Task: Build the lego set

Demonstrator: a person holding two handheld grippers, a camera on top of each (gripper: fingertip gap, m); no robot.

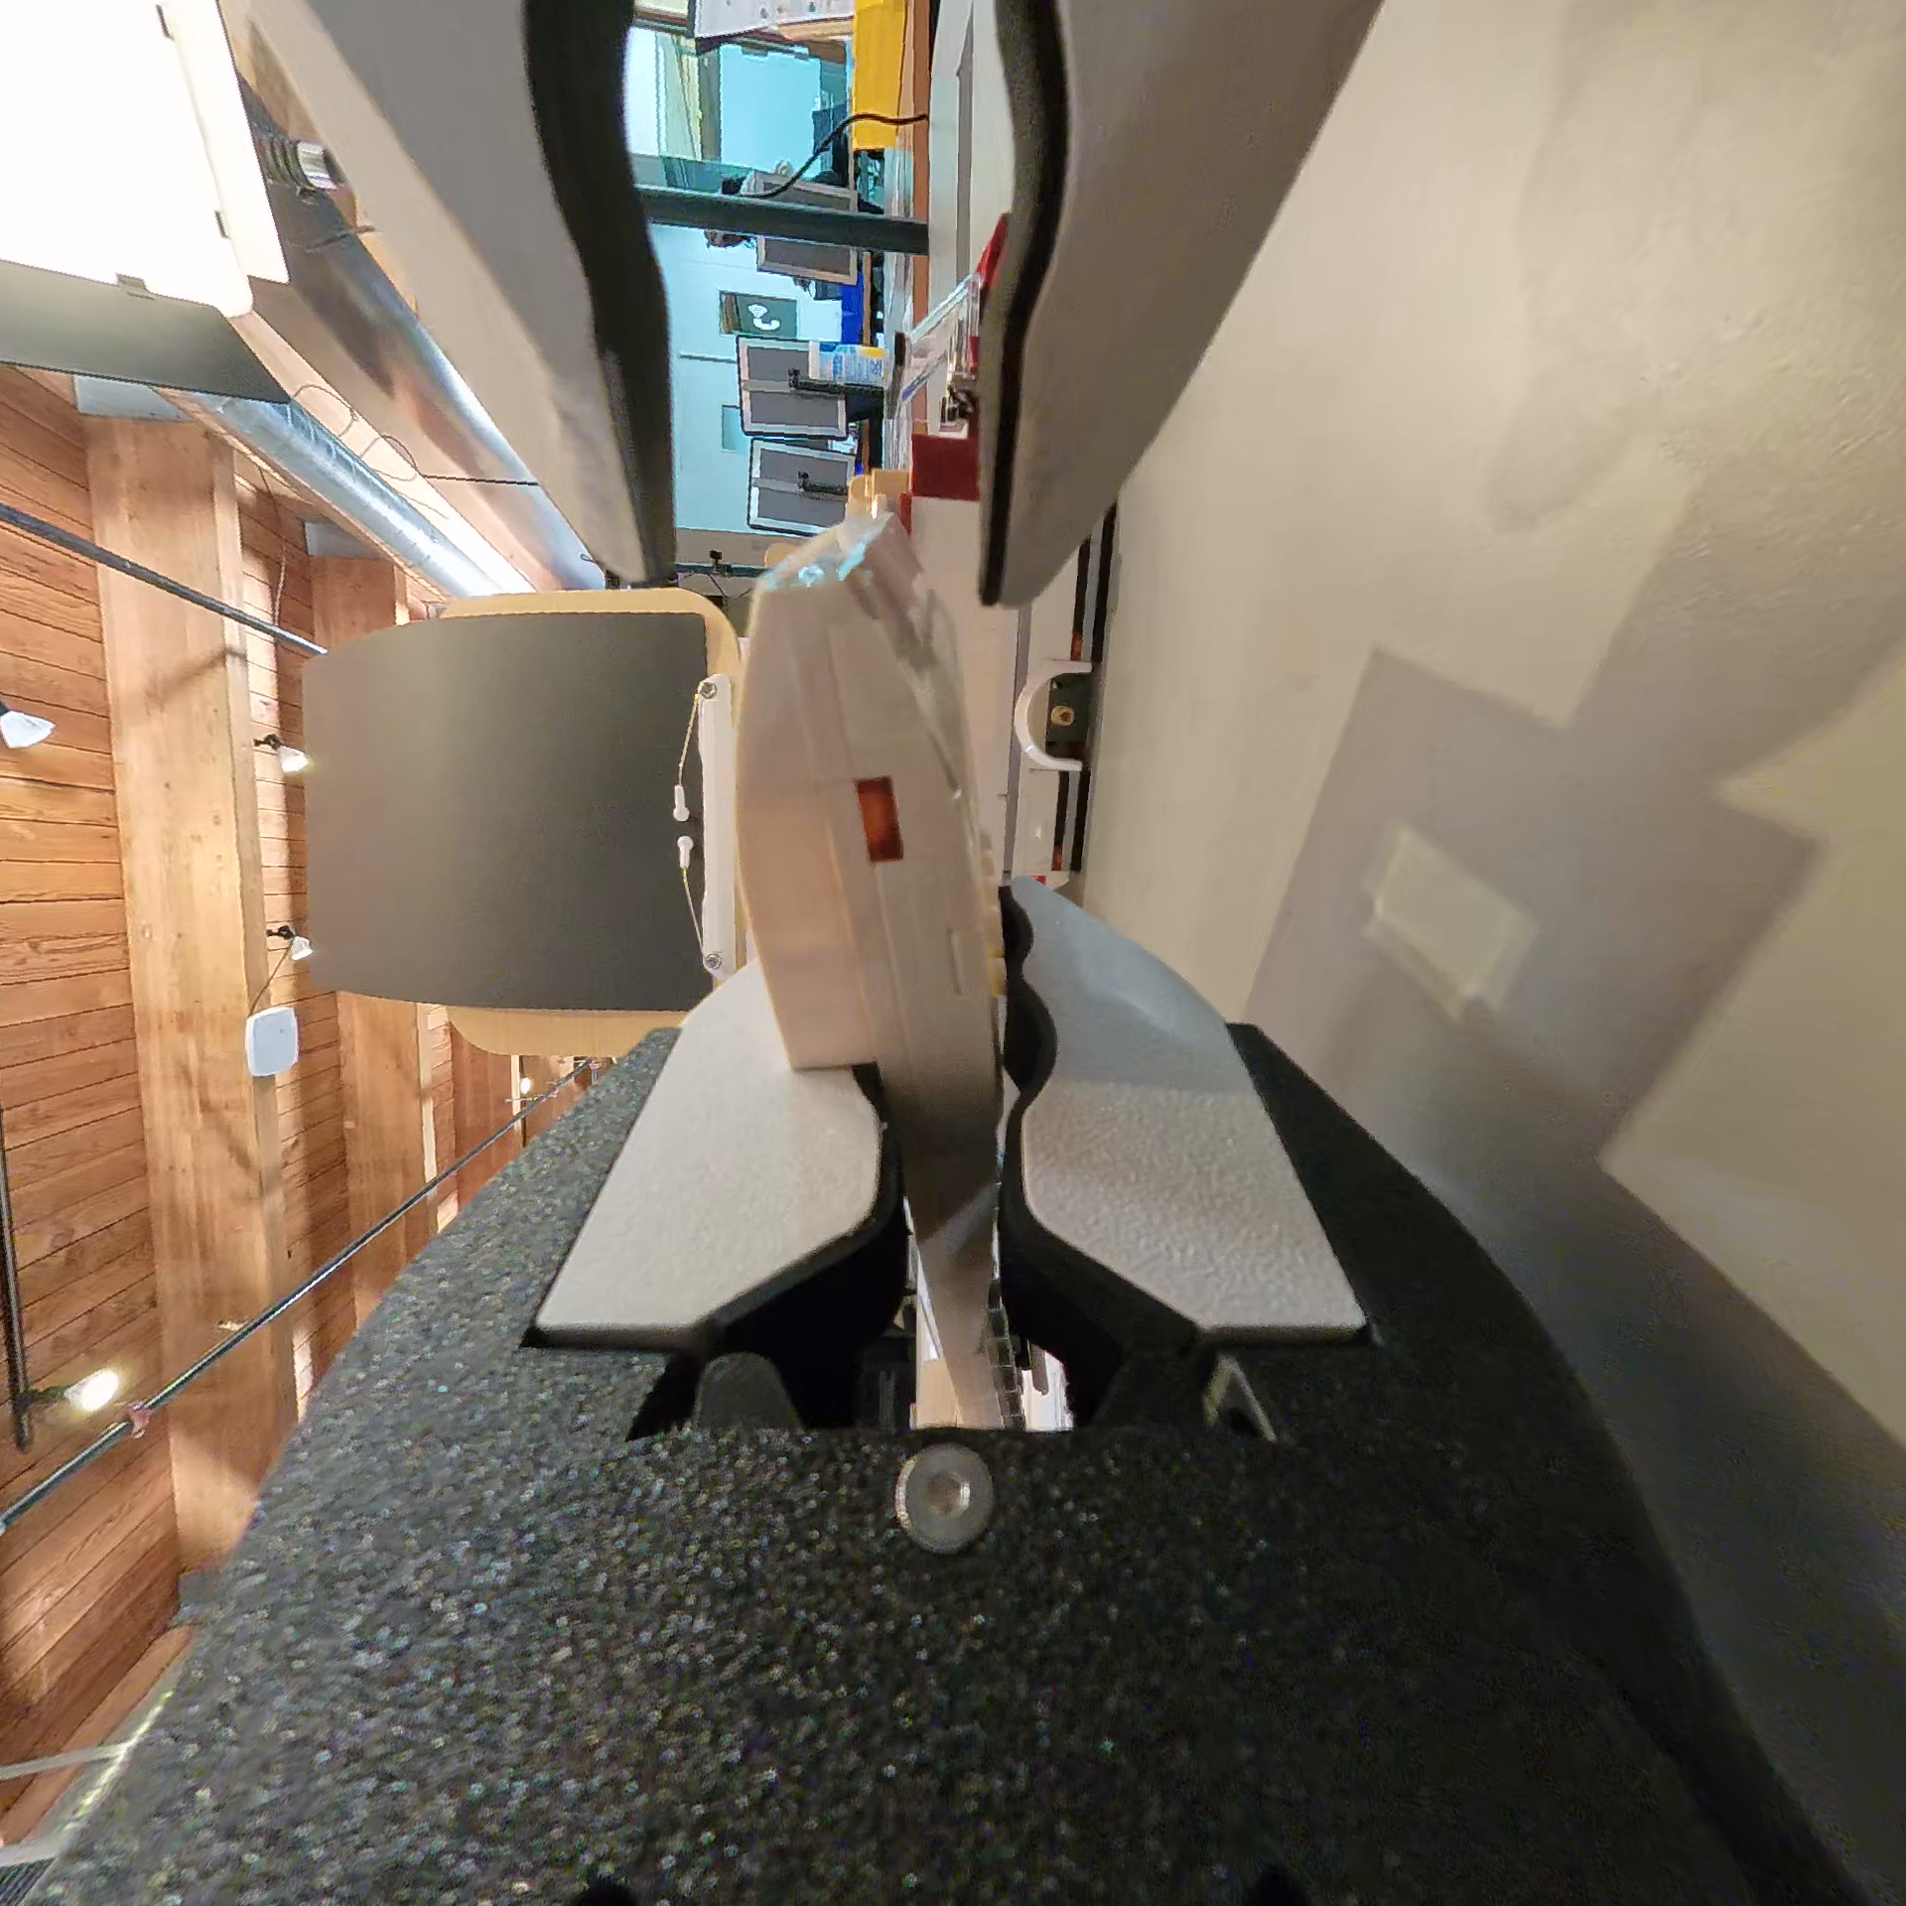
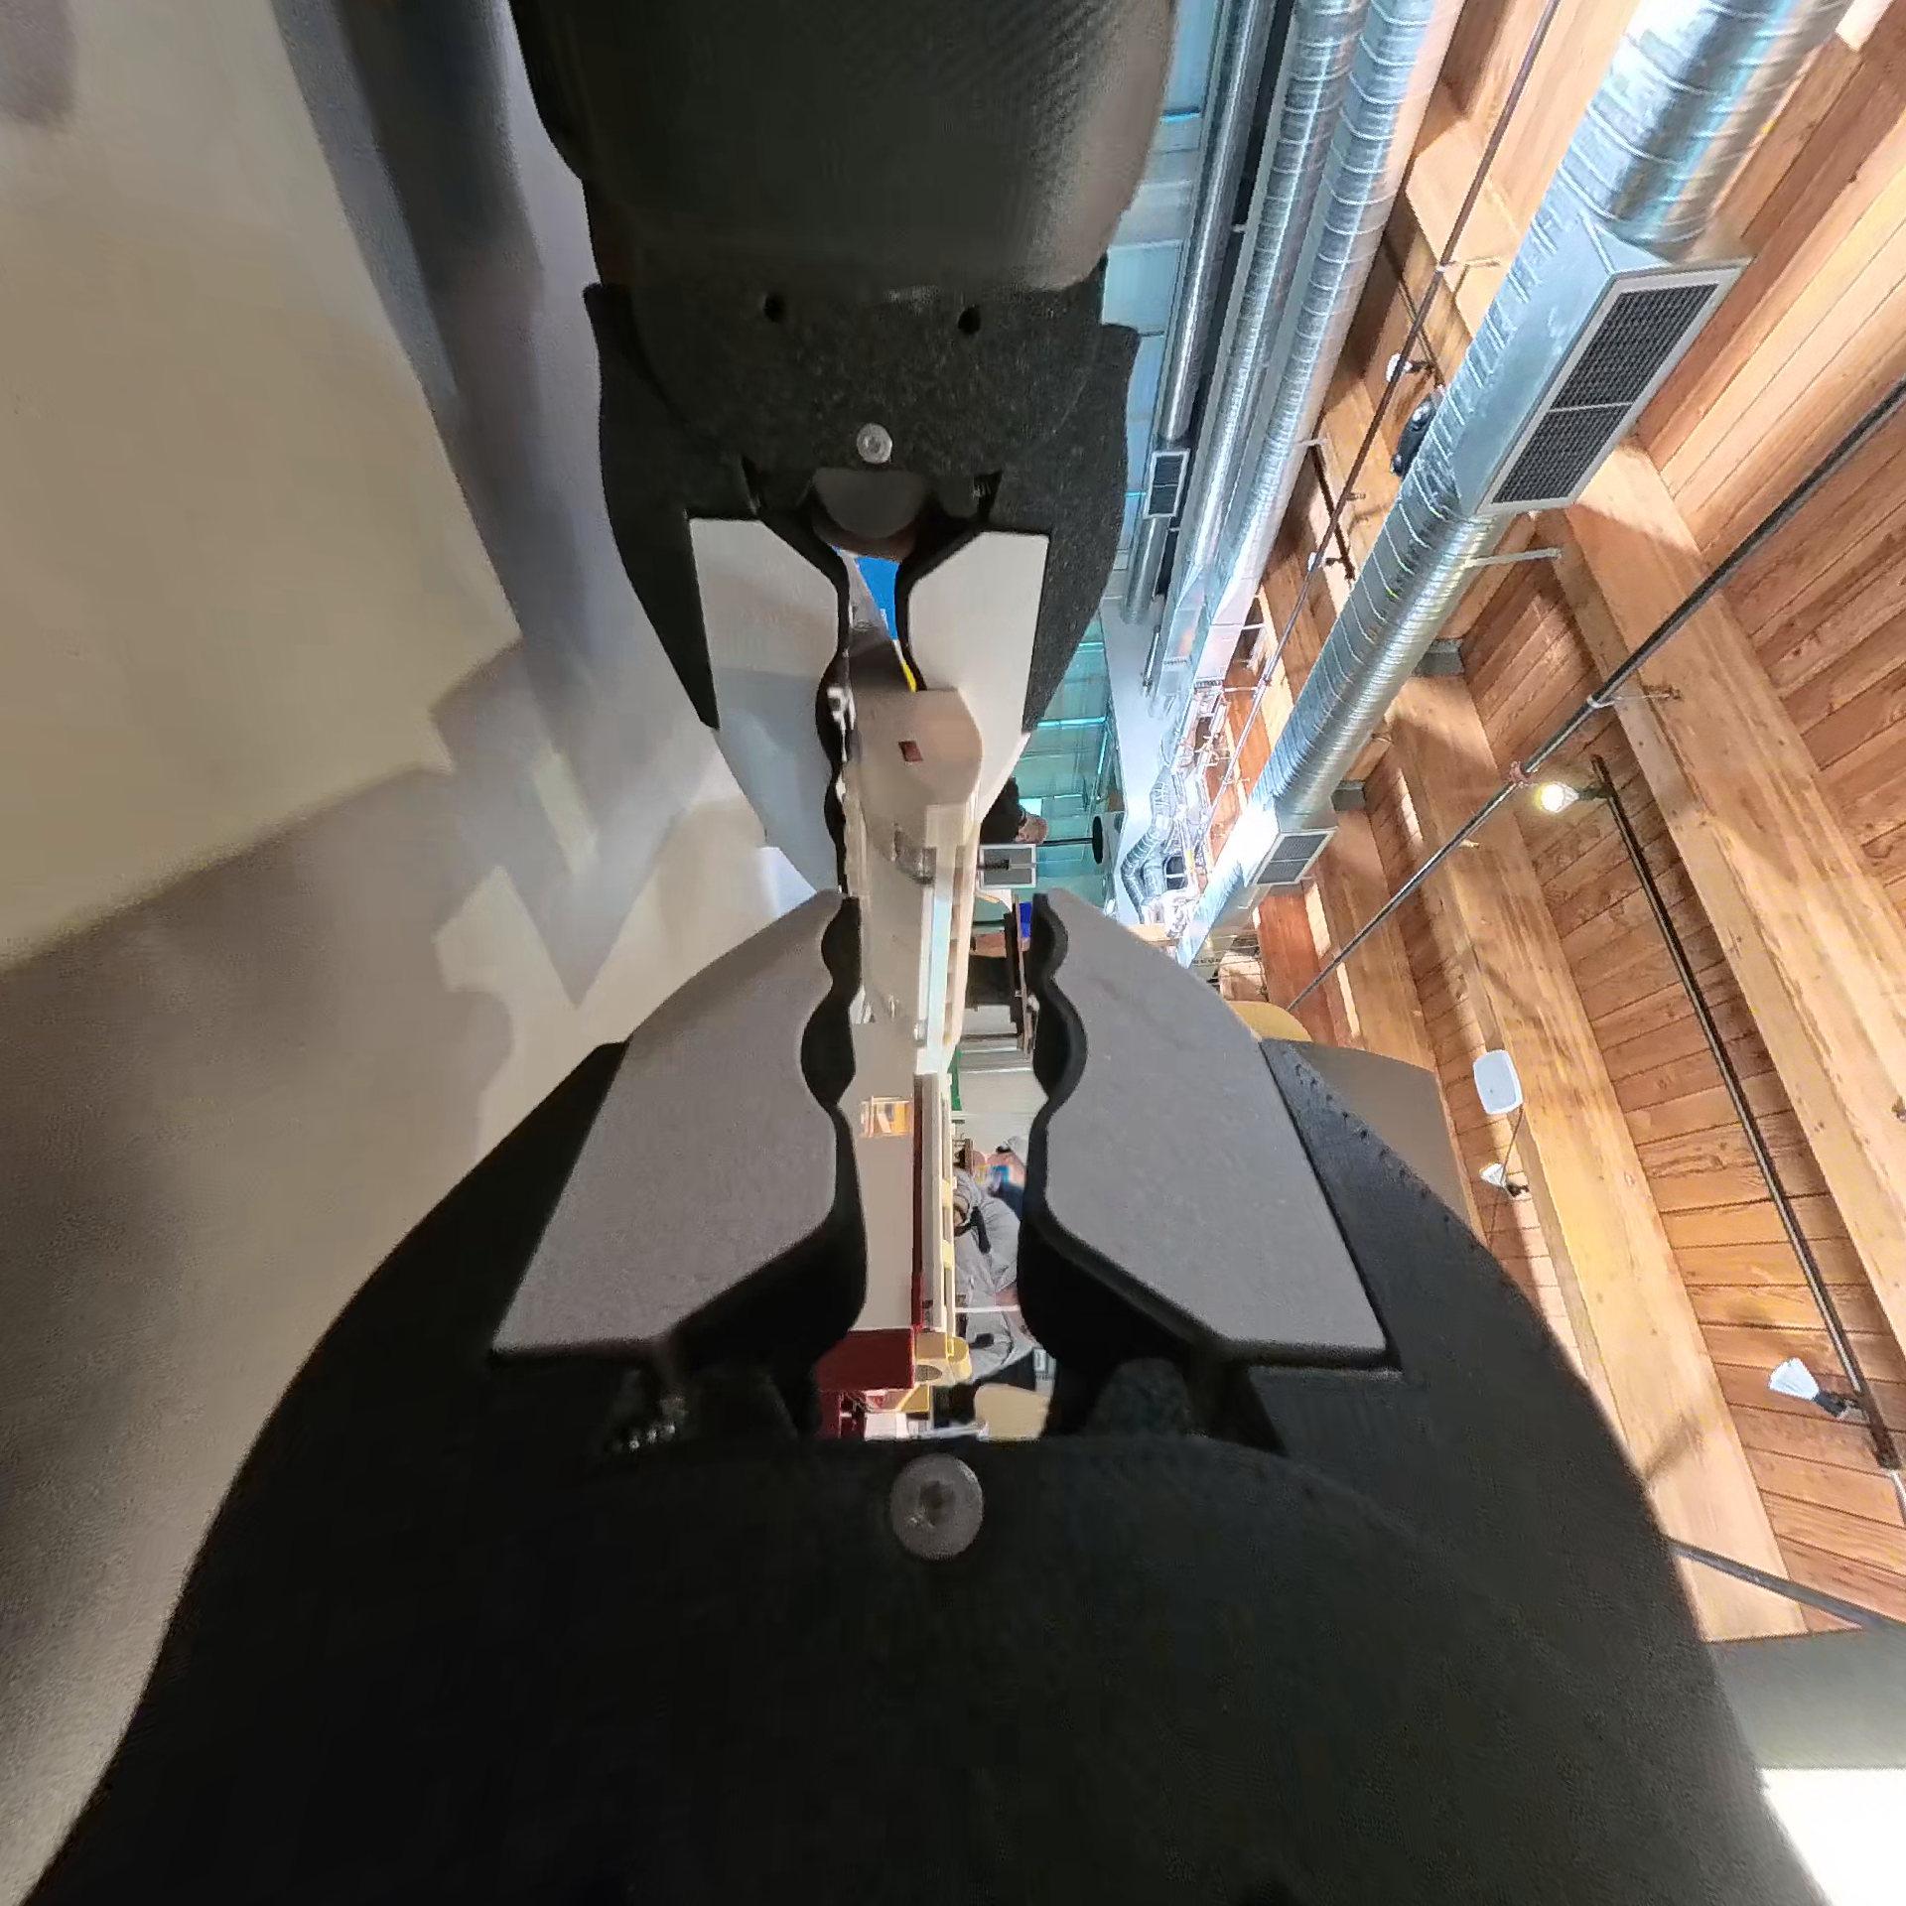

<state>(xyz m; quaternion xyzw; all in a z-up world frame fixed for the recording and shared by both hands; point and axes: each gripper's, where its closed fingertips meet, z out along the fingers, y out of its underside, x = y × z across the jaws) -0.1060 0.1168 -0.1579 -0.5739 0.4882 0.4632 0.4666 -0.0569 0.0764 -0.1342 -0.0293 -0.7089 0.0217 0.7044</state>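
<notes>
— Jaws first, please: what is each gripper doing?

— Left gripper (image 1: 933,990) is clamping one end of a long white brick-built model (image 1: 866,825), its jaws nearly closed and both dark pads pressing on the model's flat end. A small red-orange tile (image 1: 879,820) is sitting on the model's side, just ahead of those pads.

— And the other one?

— Right gripper (image 2: 944,928) is facing the left gripper (image 2: 877,660) head on, its jaws standing partly open around the far end of the same white model (image 2: 887,990). One pad is lying against the model; the other fingertip (image 2: 1057,959) is standing clear of it, with a visible gap.

— Where is the model itself?

— It is hanging in the air between the two grippers, just beside a pale tabletop (image 1: 1496,516). A dark red block (image 2: 866,1361) and a tan piece (image 2: 944,1361) are showing at the right gripper's end. Wooden walls and silver ducts (image 2: 1423,495) are filling the background.
</notes>
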